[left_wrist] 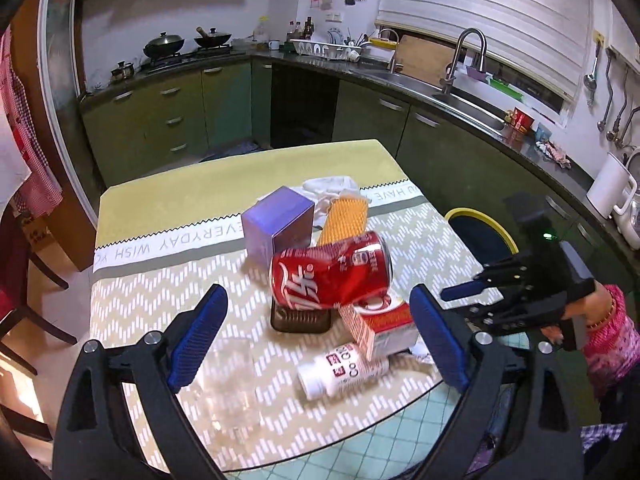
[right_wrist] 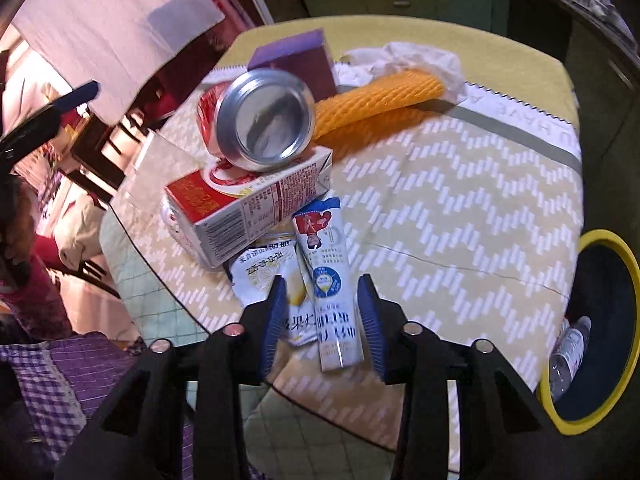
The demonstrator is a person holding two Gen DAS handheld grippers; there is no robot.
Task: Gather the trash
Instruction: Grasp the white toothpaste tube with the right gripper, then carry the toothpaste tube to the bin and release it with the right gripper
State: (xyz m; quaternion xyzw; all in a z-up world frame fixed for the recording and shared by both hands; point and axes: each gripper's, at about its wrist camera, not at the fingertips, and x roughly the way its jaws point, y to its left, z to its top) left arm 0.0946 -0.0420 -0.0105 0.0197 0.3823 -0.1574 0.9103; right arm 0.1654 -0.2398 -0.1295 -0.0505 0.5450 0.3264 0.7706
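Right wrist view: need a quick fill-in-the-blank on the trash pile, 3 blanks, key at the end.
1. The crushed red soda can rests on top of the red-and-white ____.
2. The right gripper has its fingers on either side of a white-and-blue flat ____, not yet closed on it.
3. The yellow-rimmed trash bin already holds a clear plastic ____.

Missing words: carton; pouch; bottle

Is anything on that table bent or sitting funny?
Yes. The red can is dented and lies tilted on its side, propped on the red-and-white carton instead of on the tablecloth.
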